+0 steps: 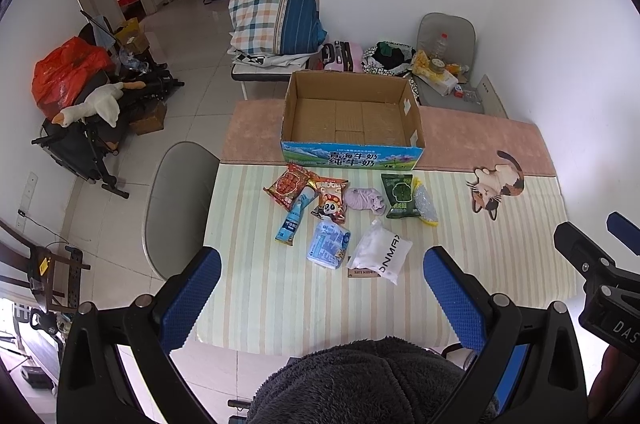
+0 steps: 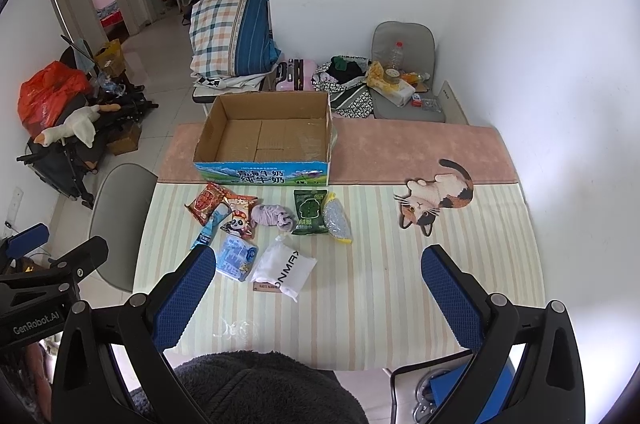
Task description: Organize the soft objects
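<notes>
An empty cardboard milk box (image 1: 352,115) (image 2: 266,139) stands at the table's far middle. In front of it lie several soft items: a red snack bag (image 1: 286,185) (image 2: 205,203), a panda snack bag (image 1: 330,199) (image 2: 239,218), a blue tube (image 1: 294,220) (image 2: 208,230), a lilac cloth bundle (image 1: 363,201) (image 2: 272,215), a green packet (image 1: 398,195) (image 2: 311,212), a yellow-edged scrubber (image 1: 425,203) (image 2: 337,220), a blue-white pack (image 1: 328,244) (image 2: 236,258) and a white pouch (image 1: 382,256) (image 2: 286,270). My left gripper (image 1: 320,292) and right gripper (image 2: 316,292) are open and empty, above the near edge.
The table wears a striped mat (image 1: 500,256) (image 2: 380,284) with a cat figure (image 1: 496,187) (image 2: 436,195) at right and a pink mat (image 1: 480,135) behind. A grey chair (image 1: 180,199) (image 2: 116,220) stands at left. A dark fleece sleeve (image 1: 360,380) (image 2: 248,388) is close below.
</notes>
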`<action>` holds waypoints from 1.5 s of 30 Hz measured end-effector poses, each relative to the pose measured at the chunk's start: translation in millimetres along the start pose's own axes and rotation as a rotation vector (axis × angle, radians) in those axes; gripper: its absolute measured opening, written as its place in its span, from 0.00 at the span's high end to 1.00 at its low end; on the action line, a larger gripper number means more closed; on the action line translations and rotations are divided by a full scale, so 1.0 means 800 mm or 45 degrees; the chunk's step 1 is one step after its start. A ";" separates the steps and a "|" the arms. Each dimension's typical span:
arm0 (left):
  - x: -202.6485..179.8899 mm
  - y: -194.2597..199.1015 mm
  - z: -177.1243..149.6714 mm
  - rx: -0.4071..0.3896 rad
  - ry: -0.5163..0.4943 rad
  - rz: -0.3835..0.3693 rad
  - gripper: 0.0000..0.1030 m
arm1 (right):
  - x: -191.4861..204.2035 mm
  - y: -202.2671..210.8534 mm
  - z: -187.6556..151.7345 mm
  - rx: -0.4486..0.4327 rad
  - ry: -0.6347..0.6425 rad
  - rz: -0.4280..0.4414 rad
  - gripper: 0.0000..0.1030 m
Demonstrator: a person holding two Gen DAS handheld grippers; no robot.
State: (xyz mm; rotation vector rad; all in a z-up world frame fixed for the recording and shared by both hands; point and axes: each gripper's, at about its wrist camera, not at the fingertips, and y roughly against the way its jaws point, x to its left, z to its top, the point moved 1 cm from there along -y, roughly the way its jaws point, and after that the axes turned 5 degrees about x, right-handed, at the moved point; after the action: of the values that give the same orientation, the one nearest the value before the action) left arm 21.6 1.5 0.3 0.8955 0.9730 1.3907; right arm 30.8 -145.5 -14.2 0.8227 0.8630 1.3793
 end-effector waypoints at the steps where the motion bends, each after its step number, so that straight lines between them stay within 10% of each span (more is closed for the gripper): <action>1: -0.001 0.001 0.000 -0.002 -0.002 0.000 0.00 | 0.000 0.000 0.000 -0.003 -0.001 0.000 0.00; 45: -0.005 0.015 -0.008 -0.050 -0.004 -0.021 0.00 | -0.011 0.032 0.003 -0.041 -0.004 -0.018 0.00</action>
State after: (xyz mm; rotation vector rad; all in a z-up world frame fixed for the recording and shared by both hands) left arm 11.9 -2.5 9.2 0.8582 0.9453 1.3895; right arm 21.3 -153.1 9.9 0.7924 0.8405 1.3755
